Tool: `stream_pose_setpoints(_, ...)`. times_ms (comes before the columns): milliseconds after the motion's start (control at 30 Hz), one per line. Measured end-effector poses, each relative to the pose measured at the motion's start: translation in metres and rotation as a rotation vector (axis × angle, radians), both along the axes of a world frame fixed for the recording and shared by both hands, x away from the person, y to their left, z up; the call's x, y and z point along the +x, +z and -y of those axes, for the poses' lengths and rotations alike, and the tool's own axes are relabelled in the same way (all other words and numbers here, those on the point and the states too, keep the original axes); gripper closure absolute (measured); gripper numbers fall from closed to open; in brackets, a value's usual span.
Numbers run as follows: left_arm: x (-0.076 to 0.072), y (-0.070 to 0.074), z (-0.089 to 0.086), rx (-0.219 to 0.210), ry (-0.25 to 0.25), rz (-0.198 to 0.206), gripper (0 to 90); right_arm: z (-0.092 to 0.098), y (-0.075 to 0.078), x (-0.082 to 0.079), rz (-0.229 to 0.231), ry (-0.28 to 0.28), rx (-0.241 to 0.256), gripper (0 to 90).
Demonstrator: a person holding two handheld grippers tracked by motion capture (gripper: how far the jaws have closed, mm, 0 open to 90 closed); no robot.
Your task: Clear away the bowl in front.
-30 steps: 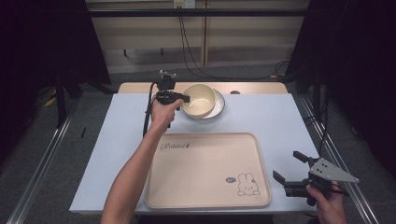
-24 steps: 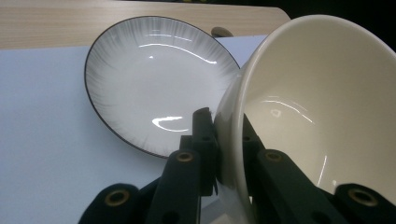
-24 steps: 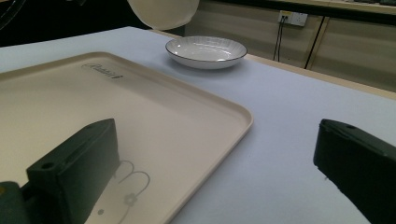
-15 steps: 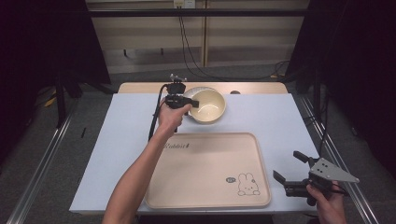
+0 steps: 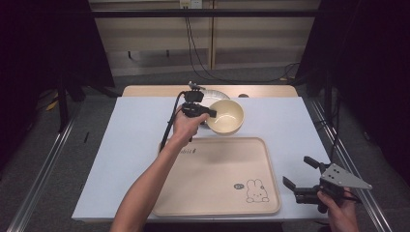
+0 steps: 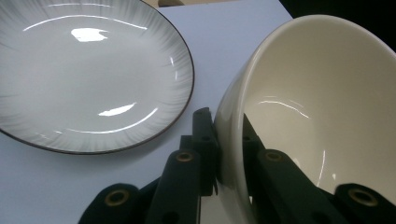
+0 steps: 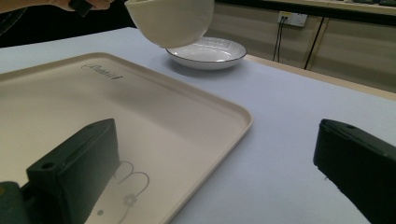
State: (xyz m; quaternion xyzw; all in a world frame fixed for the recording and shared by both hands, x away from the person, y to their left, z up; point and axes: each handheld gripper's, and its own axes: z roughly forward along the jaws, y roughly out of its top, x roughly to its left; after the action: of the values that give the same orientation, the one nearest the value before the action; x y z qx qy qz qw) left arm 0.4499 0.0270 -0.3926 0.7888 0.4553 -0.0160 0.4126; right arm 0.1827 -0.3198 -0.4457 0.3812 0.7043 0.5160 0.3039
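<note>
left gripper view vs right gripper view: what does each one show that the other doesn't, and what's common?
Left gripper view alone: the left gripper with its jaws clamped on the bowl rim, one jaw inside and one outside. Right gripper view alone: the tray with its rabbit drawing, the right gripper with its jaws wide apart, and the bowl hanging clear of the table. Both: the bowl, the plate and the table.

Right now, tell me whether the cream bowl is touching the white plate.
Apart. The right gripper view shows the cream bowl lifted above the white plate, table visible between them; the left claw grips its rim.
</note>
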Motion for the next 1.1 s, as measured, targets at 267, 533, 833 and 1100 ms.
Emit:
stream_pose_setpoints(267, -0.007, -0.005, 0.017, 0.017, -0.044, -0.010, 83.7, 0.000, 0.000, 0.000, 0.000, 0.001, -0.003, 0.0)
stream_pose_setpoints(533, -0.014, -0.011, 0.032, 0.015, -0.099, -0.026, 83.6, 0.000, 0.000, -0.001, -0.001, -0.002, 0.001, 0.0)
stream_pose_setpoints(833, -0.022, -0.022, 0.052, 0.028, -0.147, -0.039, 83.6, 0.000, 0.000, 0.000, -0.005, 0.005, -0.003, 0.0)
stream_pose_setpoints(1100, -0.024, -0.031, 0.065, 0.055, -0.193, -0.052, 83.6, 0.000, 0.000, 0.000, 0.001, 0.001, -0.006, 0.0)
